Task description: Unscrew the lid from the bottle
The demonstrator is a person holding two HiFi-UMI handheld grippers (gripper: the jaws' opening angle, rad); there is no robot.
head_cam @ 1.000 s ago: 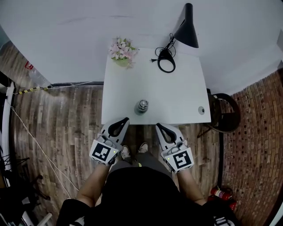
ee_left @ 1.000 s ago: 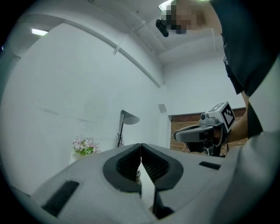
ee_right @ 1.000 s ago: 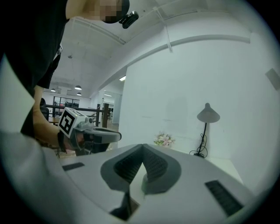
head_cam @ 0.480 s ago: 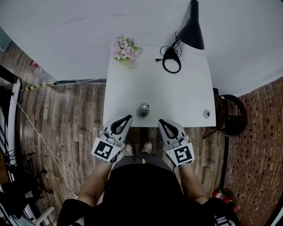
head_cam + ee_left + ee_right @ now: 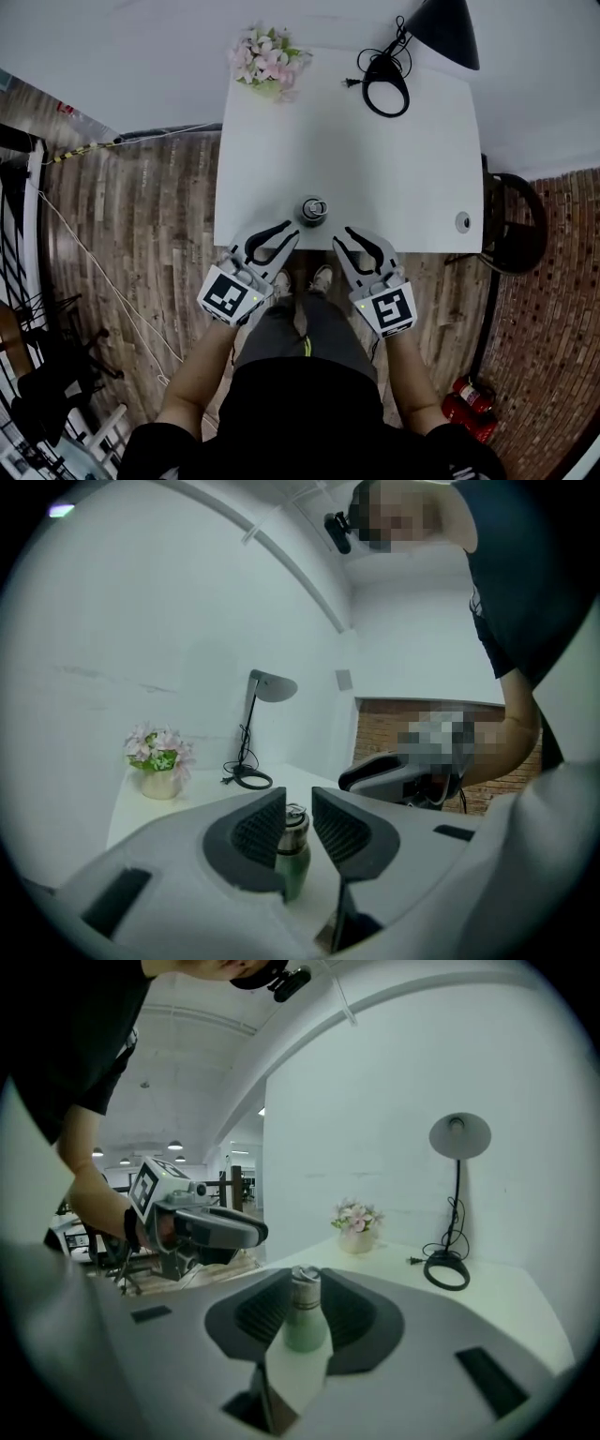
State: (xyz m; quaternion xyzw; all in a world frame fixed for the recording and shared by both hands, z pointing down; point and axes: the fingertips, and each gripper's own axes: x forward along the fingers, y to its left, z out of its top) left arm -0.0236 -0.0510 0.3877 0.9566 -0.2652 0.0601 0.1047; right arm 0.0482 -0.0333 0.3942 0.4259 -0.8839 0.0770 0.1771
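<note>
A green bottle (image 5: pixel 312 210) with a silver lid stands upright near the front edge of the white table (image 5: pixel 375 159). My left gripper (image 5: pixel 289 234) hovers at that edge, just left of the bottle and short of it. My right gripper (image 5: pixel 345 235) hovers just to the bottle's right, also apart from it. Both gripper views show the bottle (image 5: pixel 292 855) (image 5: pixel 304 1316) through the gap between the pads, beyond the fingertips. The jaws of the left gripper (image 5: pixel 299 799) and of the right gripper (image 5: pixel 305 1274) are opening, with nothing between them.
A flower pot (image 5: pixel 267 64) stands at the table's far left corner. A black desk lamp (image 5: pixel 441 23) and its round base (image 5: pixel 386 84) are at the far right. A cable hole (image 5: pixel 462 222) is near the front right corner. A dark chair (image 5: pixel 516 225) stands right of the table.
Both grippers have come forward to the table's front edge, closer to the bottle. Their jaws have parted slightly. The head view has shifted forward.
</note>
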